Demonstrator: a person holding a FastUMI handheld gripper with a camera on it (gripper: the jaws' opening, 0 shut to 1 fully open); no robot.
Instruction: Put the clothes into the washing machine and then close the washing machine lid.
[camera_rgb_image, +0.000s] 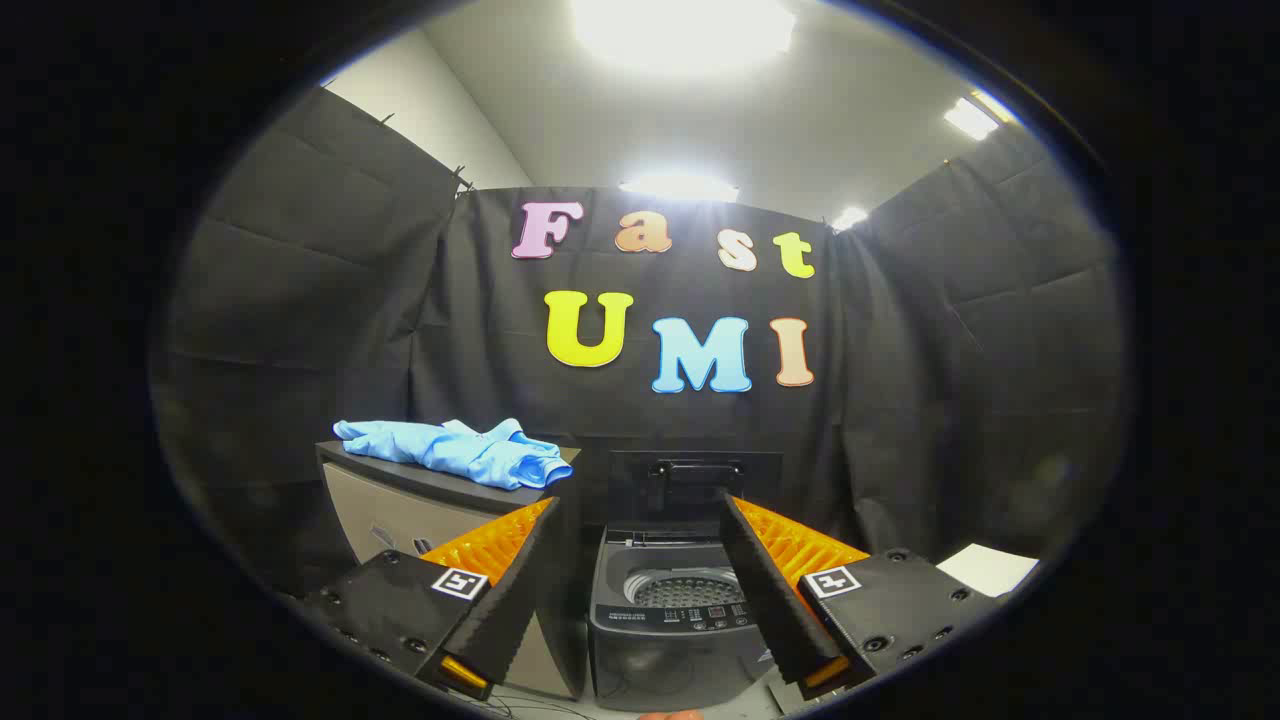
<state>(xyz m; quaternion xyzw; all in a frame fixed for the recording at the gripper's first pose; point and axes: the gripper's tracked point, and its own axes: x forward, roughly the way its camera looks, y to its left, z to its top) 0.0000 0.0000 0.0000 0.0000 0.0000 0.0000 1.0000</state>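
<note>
The claw (640, 545) gaped wide, empty; beyond its fingers stood the boxy washing machine (670, 625), lid (695, 485) raised; rumpled soft clothes (455, 452) lay left.

A crumpled light-blue garment (455, 452) lies atop a grey cabinet (400, 500); beside it, a small dark top-loading washing machine (670, 625) stands with its lid (695, 485) raised upright.

Soft cloth clothes (455, 452); glossy plastic washing machine (680, 625), perforated metal drum (690, 590).
</note>
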